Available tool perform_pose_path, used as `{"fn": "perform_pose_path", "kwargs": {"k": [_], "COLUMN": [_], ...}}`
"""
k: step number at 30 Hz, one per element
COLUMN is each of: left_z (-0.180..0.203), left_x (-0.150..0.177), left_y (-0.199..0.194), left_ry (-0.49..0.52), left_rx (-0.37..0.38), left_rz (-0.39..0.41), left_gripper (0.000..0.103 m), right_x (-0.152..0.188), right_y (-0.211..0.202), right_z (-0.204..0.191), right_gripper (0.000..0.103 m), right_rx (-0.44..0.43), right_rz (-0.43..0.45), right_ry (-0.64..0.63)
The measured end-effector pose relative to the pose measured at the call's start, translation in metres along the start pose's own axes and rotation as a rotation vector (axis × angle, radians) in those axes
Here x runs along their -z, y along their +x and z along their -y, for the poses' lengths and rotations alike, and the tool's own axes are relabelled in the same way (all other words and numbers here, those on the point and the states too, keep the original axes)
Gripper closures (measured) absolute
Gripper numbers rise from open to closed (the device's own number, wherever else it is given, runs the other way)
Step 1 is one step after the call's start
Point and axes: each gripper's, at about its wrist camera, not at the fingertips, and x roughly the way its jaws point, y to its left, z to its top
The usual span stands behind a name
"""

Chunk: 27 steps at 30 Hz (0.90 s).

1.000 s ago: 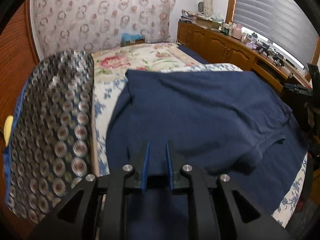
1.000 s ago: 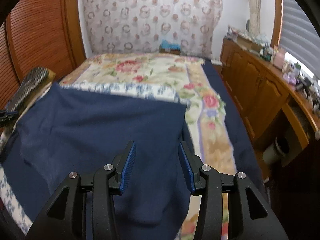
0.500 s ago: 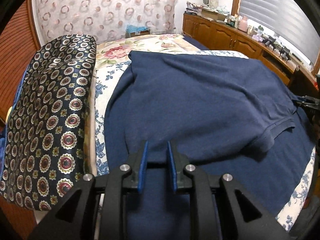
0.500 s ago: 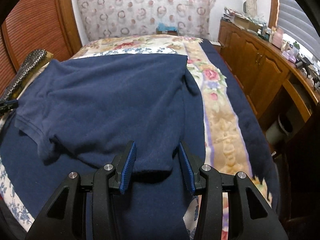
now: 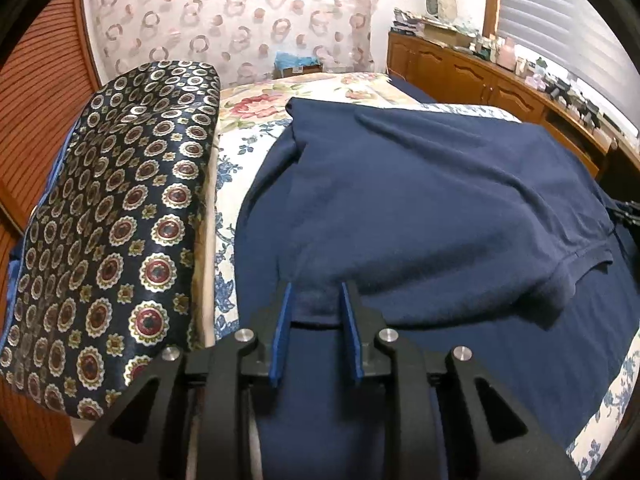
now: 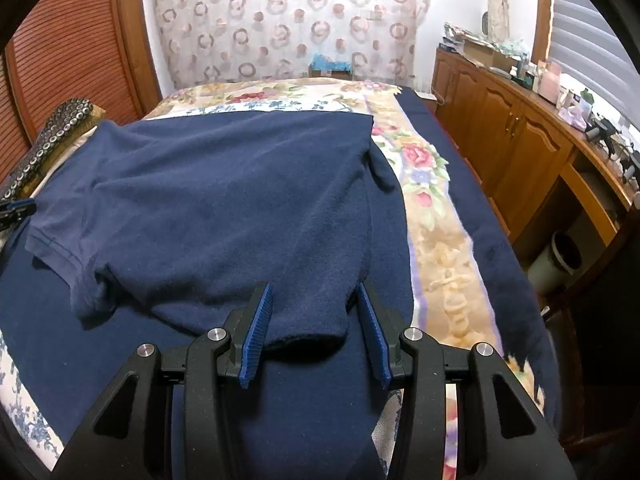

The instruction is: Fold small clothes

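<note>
A bed fills most of both views, covered by a floral quilt with a plain navy blanket laid over it; a circle-patterned curtain is hung behind, wooden cabinets with a cluttered top run along the right, slatted wood panelling is seen on the left. A long cushion in shiny medallion-print fabric lies along the bed's left edge. The soft navy shirt is spread flat on the blanket, ribbed sleeve cuff showing; its near edge sits between both sets of blue ribbed pads. The left gripper is narrow, its jaws opening; the right gripper is held moderately wide, not pinching.
</note>
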Motion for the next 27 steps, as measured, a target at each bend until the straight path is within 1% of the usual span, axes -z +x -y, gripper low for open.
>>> {"fn": "perform_pose_path", "kwargs": {"k": [7,8,9,10,11,12,15,17,20,21,24,27], "left_z": [0.0,0.0,0.0,0.0,0.0,0.001,0.001,0.003,0.003,0.002,0.002,0.002], "left_x": [0.0,0.0,0.0,-0.001,-0.001,-0.001,-0.001,0.0,0.0,0.0,-0.001,0.0], "left_y": [0.0,0.0,0.0,0.0,0.0,0.0,-0.003,-0.009,-0.023,-0.032,-0.053,-0.075], "left_ry": [-0.006,-0.005,-0.003,-0.001,0.007,0.018,0.033,0.046,0.034,0.025,0.019,0.014], "left_rx": [-0.014,-0.013,-0.009,-0.006,0.005,0.015,0.053,0.072,0.086,0.094,0.11,0.126], "left_rz": [0.003,0.002,0.001,0.0,-0.003,-0.006,-0.014,-0.001,0.037,0.065,0.115,0.162], "left_gripper": [0.079,0.079,0.079,0.079,0.08,0.083,0.096,0.097,0.098,0.098,0.098,0.098], "right_x": [0.0,0.0,0.0,0.0,0.0,-0.001,-0.002,-0.004,-0.01,-0.012,-0.019,-0.023], "right_y": [-0.001,-0.001,-0.001,-0.002,-0.002,-0.003,-0.006,-0.011,-0.025,-0.029,-0.047,-0.064], "right_z": [-0.002,-0.002,-0.004,-0.006,-0.007,-0.009,-0.009,-0.007,-0.005,-0.005,-0.006,-0.007], "right_gripper": [0.059,0.061,0.068,0.071,0.079,0.09,0.097,0.097,0.098,0.098,0.098,0.099], "right_rx": [0.011,0.012,0.007,-0.001,-0.003,-0.012,-0.028,-0.04,-0.055,-0.058,-0.069,-0.075], "right_rz": [0.005,0.006,0.005,0.003,0.003,0.003,0.011,0.032,0.076,0.088,0.133,0.158], "right_ry": [-0.01,-0.013,-0.021,-0.035,-0.043,-0.053,-0.058,-0.057,-0.051,-0.049,-0.057,-0.07]}}
